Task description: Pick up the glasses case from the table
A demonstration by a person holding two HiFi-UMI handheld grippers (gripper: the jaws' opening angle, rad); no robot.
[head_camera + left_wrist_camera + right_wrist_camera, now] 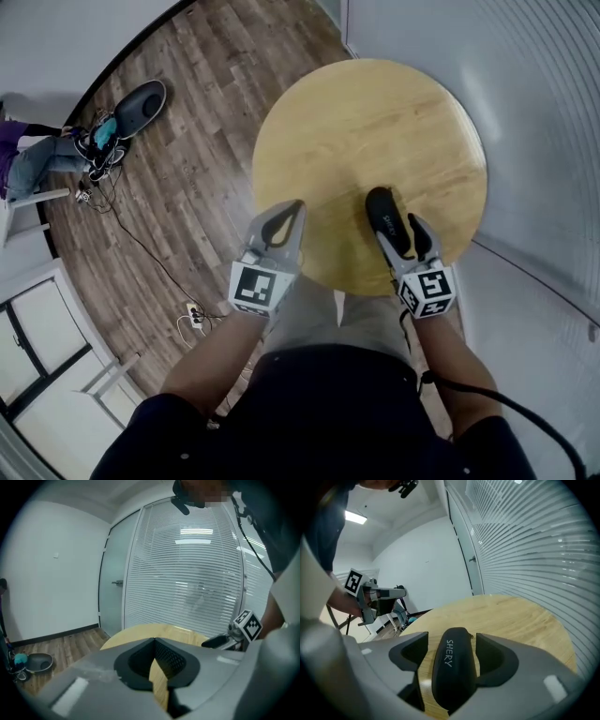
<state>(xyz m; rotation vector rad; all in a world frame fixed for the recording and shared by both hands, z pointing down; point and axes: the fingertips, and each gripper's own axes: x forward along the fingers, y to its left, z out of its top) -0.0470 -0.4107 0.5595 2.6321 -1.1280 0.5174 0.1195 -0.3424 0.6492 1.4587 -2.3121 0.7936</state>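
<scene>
Now my right hand-held gripper (450, 640) stands wide astride the case (454, 672) on the bench (515, 616); my left hand-held gripper (153, 641) is closed, empty.

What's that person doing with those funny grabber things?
A person holds a grabber in each hand at a round wooden table. The right gripper has its jaws open on either side of a black glasses case, which lies on the table near the person's edge. The jaws are not squeezing it. The left gripper is shut and empty, and its tip is at the table's near edge. The case has not been picked up yet.
</scene>
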